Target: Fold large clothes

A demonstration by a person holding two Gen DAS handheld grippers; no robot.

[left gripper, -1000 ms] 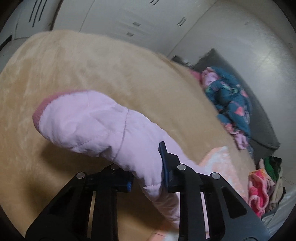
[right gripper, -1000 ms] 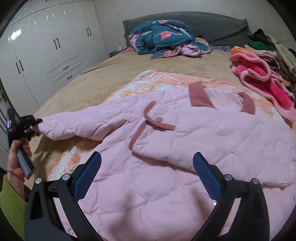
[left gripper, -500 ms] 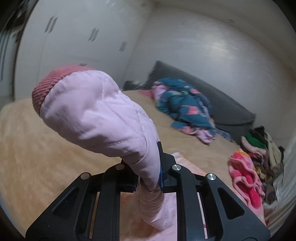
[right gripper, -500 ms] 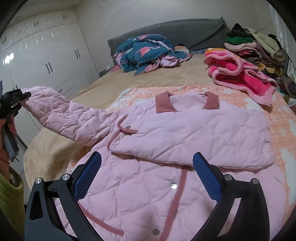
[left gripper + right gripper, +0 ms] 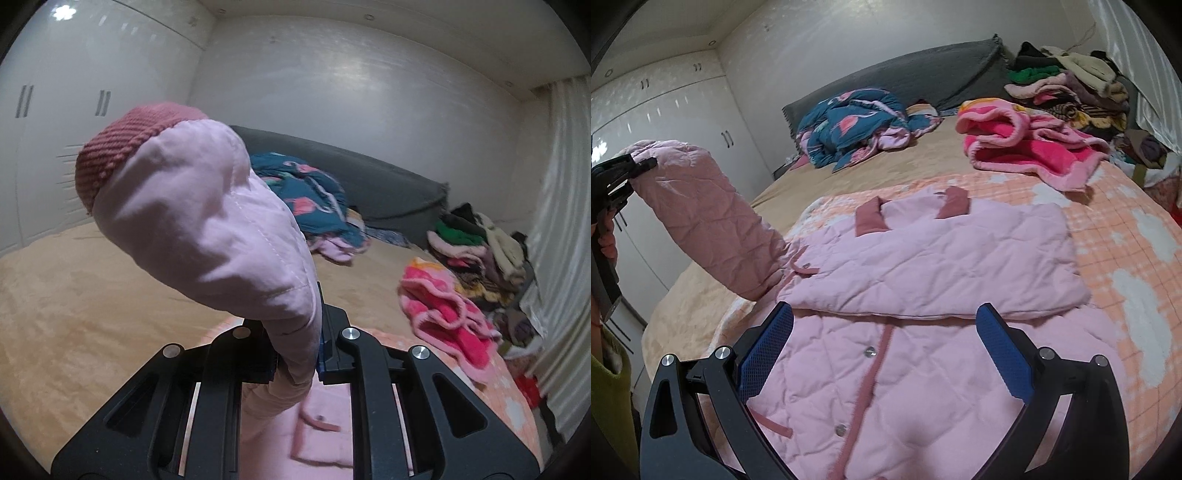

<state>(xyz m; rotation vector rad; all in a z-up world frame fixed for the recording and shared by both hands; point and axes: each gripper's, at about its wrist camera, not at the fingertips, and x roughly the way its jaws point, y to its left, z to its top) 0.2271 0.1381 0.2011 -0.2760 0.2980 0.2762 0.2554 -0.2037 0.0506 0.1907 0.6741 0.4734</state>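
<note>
The left hand-held gripper (image 5: pixel 297 354) is pinched tight on the sleeve (image 5: pixel 207 221) of the pink quilted jacket (image 5: pixel 923 332), its jaws pressed into the fabric just below the padded end; the sleeve bulges up past the jaws, and its darker ribbed cuff (image 5: pixel 122 144) tops it; in the right wrist view the same sleeve (image 5: pixel 713 218) rises off the bed (image 5: pixel 687 302) at the jacket's left side, arching up to the left gripper (image 5: pixel 635 166) held high near the white wardrobe (image 5: pixel 683 110); the right hand-held gripper (image 5: pixel 886 354) hangs over the jacket's lower front with its blue-padded jaws spread wide and nothing between them; the jacket lies flat on an orange checked blanket (image 5: pixel 1126 240), collar toward the headboard (image 5: pixel 923 74), the other sleeve folded across the chest, a snap-button placket running down the middle; farther up the bed sit a crumpled teal floral quilt (image 5: pixel 857 118), a bright pink fleece garment (image 5: pixel 1027 147), and what looks like a pile of mixed clothes (image 5: pixel 1071 85) against the far corner, its items hard to separate.
</note>
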